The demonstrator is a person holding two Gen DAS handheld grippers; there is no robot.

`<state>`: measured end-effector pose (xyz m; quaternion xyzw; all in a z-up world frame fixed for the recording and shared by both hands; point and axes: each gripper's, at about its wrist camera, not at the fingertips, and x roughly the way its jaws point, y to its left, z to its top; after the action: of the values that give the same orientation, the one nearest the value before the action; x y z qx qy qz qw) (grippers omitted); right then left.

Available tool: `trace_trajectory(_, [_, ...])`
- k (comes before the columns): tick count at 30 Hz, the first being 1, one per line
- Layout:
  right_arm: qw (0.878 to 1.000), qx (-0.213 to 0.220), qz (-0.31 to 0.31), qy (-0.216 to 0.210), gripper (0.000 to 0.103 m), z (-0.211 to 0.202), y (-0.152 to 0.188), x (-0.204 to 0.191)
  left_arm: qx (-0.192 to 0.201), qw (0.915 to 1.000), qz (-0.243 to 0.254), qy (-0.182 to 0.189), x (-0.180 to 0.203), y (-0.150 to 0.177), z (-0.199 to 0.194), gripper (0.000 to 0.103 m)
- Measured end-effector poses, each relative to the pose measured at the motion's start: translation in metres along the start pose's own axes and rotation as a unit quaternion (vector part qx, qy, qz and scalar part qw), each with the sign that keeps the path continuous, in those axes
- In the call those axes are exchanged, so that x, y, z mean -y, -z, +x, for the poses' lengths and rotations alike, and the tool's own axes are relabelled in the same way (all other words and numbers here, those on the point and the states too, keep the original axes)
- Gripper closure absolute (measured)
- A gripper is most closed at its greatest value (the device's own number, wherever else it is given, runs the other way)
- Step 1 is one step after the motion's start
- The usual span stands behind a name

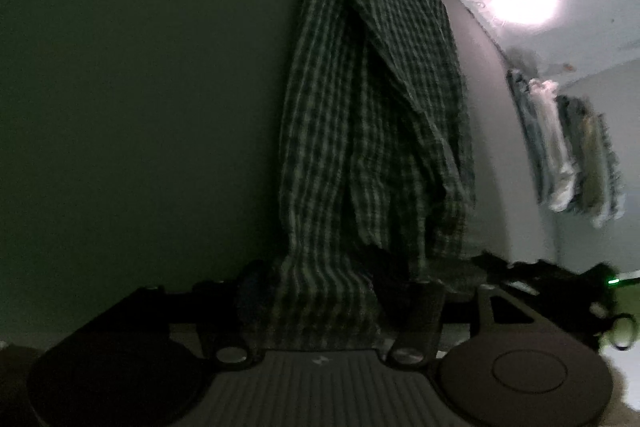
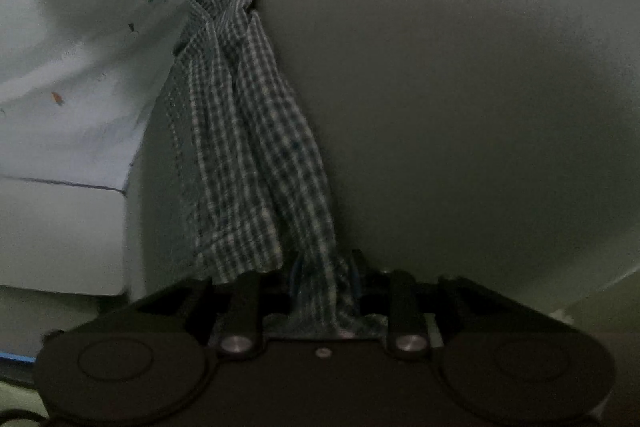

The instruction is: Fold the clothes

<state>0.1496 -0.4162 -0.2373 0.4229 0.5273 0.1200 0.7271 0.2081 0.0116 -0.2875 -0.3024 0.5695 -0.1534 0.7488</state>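
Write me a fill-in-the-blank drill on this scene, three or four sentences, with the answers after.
1. The garment that hangs from both grippers has a ____ pattern.
2. The white sheet behind it is printed with small ____ carrots.
3. In the left wrist view, a pile of ____ clothes lies to the right.
4. Cloth runs between the fingers of the left gripper and of the ____ gripper.

Missing words: checked; orange; folded; right

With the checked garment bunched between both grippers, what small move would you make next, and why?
Probably draw the two grippers apart to spread the cloth. The checked garment hangs bunched in long folds, gripped by the left gripper and the right gripper, so it looks too gathered to lay flat for folding.
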Motion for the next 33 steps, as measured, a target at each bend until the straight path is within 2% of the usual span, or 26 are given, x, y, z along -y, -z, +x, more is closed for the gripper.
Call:
trace_trajectory(3, [0.999, -0.009, 0.03, -0.031, 0.077, 0.007, 0.004, 0.008, -0.009, 0.9998, -0.003, 0.016, -0.004, 0.002, 0.004, 0.051])
trace_trajectory(6, [0.999, -0.02, 0.013, -0.036, 0.078, 0.007, 0.01, 0.007, -0.027, 0.9991, -0.012, 0.032, -0.008, 0.002, 0.006, 0.055])
trace_trajectory(9, [0.998, -0.041, -0.006, -0.037, 0.078, 0.01, 0.012, 0.002, -0.043, 0.9983, -0.01, 0.037, -0.011, 0.003, 0.01, 0.067])
trace_trajectory(10, [0.998, -0.049, -0.012, -0.038, 0.081, 0.012, 0.013, 0.0, -0.047, 0.9983, -0.011, 0.032, -0.011, 0.003, 0.012, 0.081])
trace_trajectory(11, [0.997, -0.057, -0.018, -0.038, 0.086, 0.015, 0.013, -0.002, -0.051, 0.9981, -0.014, 0.029, -0.011, 0.003, 0.015, 0.101])
trace_trajectory(12, [0.997, -0.065, -0.023, -0.034, 0.097, 0.018, 0.014, -0.004, -0.056, 0.9978, -0.019, 0.03, -0.012, 0.004, 0.018, 0.103])
trace_trajectory(14, [0.996, -0.069, -0.008, -0.054, 0.101, 0.019, 0.014, -0.004, -0.06, 0.9969, -0.029, 0.042, -0.011, 0.004, 0.021, 0.103])
trace_trajectory(16, [0.994, -0.064, 0.015, -0.088, 0.102, 0.017, 0.012, -0.004, -0.041, 0.9942, -0.047, 0.087, -0.008, 0.002, 0.013, 0.103])
trace_trajectory(20, [0.981, -0.027, 0.065, -0.182, 0.102, 0.002, 0.003, -0.009, 0.029, 0.9776, -0.102, 0.182, -0.005, -0.012, -0.008, 0.103])
trace_trajectory(22, [0.969, -0.005, 0.093, -0.227, 0.102, -0.003, -0.003, -0.011, 0.065, 0.9633, -0.131, 0.225, -0.005, -0.022, -0.016, 0.103])
trace_trajectory(24, [0.957, 0.016, 0.12, -0.265, 0.102, -0.006, -0.011, -0.013, 0.1, 0.9451, -0.16, 0.267, -0.005, -0.033, -0.023, 0.103])
trace_trajectory(26, [0.945, 0.038, 0.14, -0.293, 0.102, -0.004, -0.023, -0.017, 0.126, 0.9322, -0.177, 0.289, -0.003, -0.043, -0.025, 0.103])
trace_trajectory(28, [0.936, 0.055, 0.153, -0.311, 0.102, -0.002, -0.033, -0.02, 0.142, 0.9259, -0.184, 0.298, 0.0, -0.053, -0.023, 0.103])
trace_trajectory(33, [0.93, 0.075, 0.168, -0.318, 0.102, 0.008, -0.05, -0.028, 0.148, 0.9221, -0.197, 0.299, -0.001, -0.073, -0.015, 0.103])
